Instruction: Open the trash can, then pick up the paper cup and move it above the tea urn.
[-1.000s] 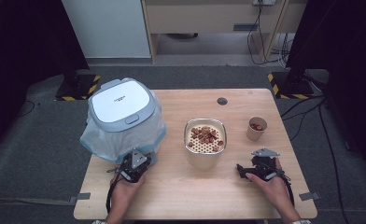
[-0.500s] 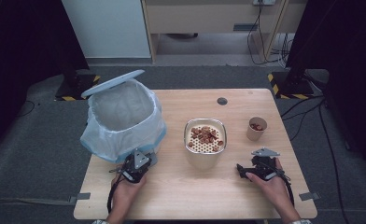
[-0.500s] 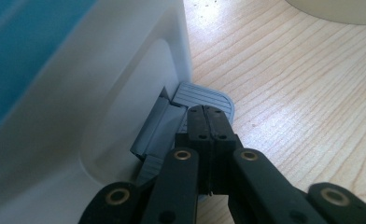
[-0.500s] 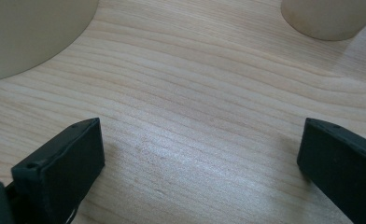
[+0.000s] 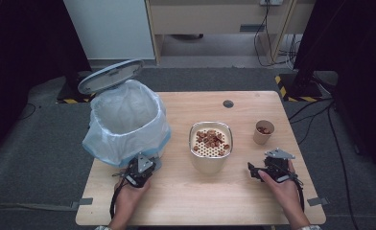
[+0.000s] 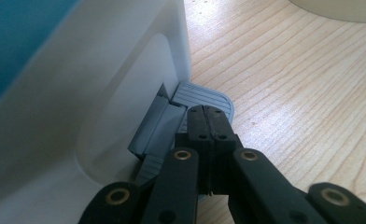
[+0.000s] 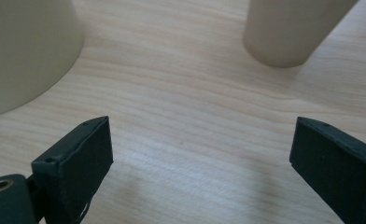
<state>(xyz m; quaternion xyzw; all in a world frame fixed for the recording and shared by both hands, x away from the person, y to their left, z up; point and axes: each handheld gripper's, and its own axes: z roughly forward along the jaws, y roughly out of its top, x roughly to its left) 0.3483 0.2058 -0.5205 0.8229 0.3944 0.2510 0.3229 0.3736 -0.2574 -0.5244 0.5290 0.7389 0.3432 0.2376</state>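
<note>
A white pedal bin (image 5: 126,122) lined with a pale blue bag stands at the table's left, its lid (image 5: 110,75) tipped up and back. My left gripper (image 5: 147,163) is shut with nothing between its jaws, and its tips (image 6: 208,114) press down on the bin's grey ribbed pedal (image 6: 204,95). A beige container (image 5: 210,143) with a perforated insert holds brown pieces at the table's middle. A small paper cup (image 5: 263,132) with brown bits stands to its right. My right gripper (image 5: 251,167) hovers open over bare wood (image 7: 200,135); its jaws have just been closing slightly, with nothing between them.
The wooden table (image 5: 186,206) has a dark round grommet (image 5: 228,103) near its far edge. In the right gripper view the beige container (image 7: 27,46) lies ahead to the left and the cup (image 7: 288,28) ahead to the right. Grey carpet surrounds the table.
The bin's lid has swung from closed to fully raised, exposing the bag inside. Both hands have stayed where they were.
</note>
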